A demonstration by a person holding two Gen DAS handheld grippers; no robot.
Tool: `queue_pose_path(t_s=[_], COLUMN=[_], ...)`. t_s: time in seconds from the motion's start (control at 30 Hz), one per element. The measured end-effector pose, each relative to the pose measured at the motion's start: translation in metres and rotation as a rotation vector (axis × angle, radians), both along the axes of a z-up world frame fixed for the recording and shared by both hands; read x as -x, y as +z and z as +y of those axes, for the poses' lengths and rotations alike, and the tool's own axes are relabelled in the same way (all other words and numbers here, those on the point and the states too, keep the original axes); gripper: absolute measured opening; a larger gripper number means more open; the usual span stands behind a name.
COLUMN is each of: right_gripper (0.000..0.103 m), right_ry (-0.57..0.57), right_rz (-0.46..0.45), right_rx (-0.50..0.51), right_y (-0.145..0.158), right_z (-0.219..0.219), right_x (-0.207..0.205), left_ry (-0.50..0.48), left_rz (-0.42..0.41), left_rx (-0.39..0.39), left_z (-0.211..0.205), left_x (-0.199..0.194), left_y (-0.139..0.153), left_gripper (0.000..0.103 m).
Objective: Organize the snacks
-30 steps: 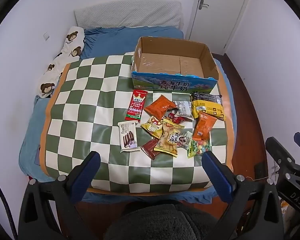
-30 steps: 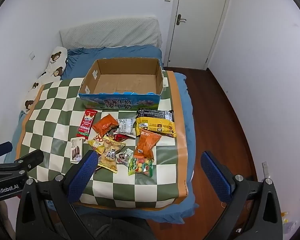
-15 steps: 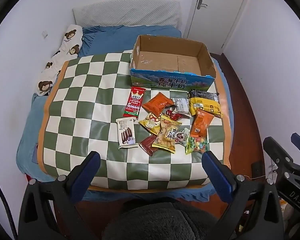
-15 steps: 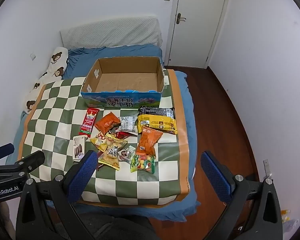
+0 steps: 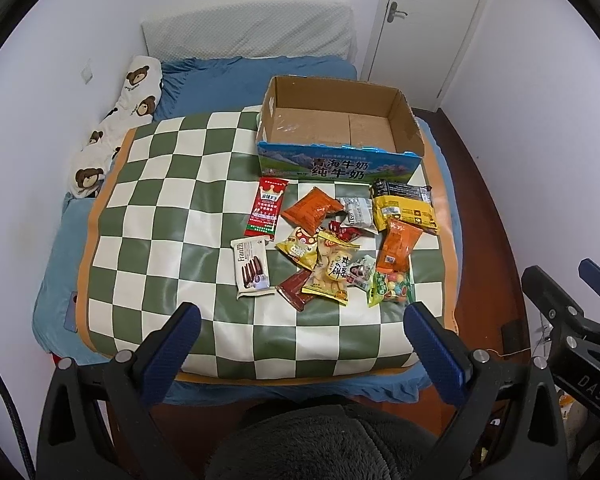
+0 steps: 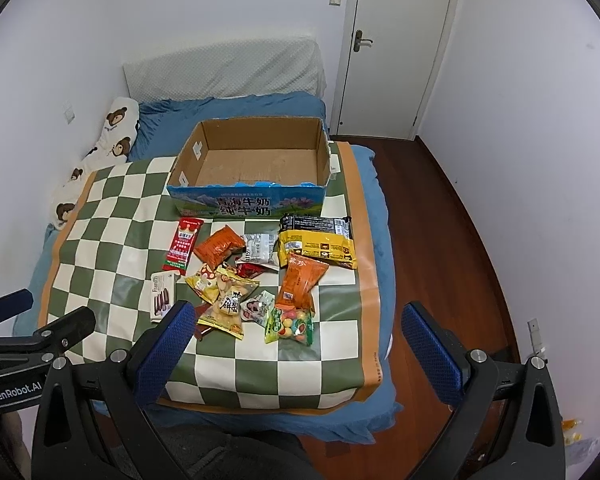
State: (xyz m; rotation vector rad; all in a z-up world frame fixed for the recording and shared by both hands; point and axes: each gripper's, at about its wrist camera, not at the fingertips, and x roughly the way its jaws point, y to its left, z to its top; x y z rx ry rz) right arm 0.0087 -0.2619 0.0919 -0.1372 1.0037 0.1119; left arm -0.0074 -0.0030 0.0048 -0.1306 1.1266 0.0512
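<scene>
An empty cardboard box (image 5: 410,120) (image 6: 324,148) with a blue printed front stands at the far side of a green-and-white checkered mat (image 5: 160,200) (image 6: 112,216) on the bed. Several snack packets lie in a loose pile in front of it: a red stick pack (image 5: 267,207) (image 6: 183,249), a white Franzzi biscuit pack (image 5: 252,267), orange bags (image 5: 313,213) (image 6: 301,282), a yellow-and-black pack (image 5: 405,209) (image 6: 318,245), a green candy bag (image 5: 390,288) (image 6: 289,325). My left gripper (image 5: 300,322) and right gripper (image 6: 298,320) are both open and empty, held above the bed's near edge.
A bear-print pillow (image 5: 116,128) lies at the bed's left, by the wall. A grey padded headboard (image 6: 224,70) and a white door (image 6: 396,48) are at the back. Wooden floor (image 6: 452,248) runs along the right of the bed. Dark fuzzy fabric (image 5: 320,444) is below the grippers.
Both views have shifted slightly: the bed and snacks sit a little higher and farther in the frames. Both grippers stay open and empty. No snack has moved.
</scene>
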Motion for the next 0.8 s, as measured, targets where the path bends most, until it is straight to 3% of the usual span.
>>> queue_pose_path(t_s=[0.8], right_gripper=[0.103], right_ry=[-0.011], right_rz=[-0.029], right_rx=[-0.005], right_y=[0.01], right_z=[-0.002], right_x=[0.009], left_ry=[-0.012], left_rz=[-0.031], left_rx=[-0.001], left_z=[-0.001], left_x=[0.002], left_y=[0.014], left_gripper=[0.103])
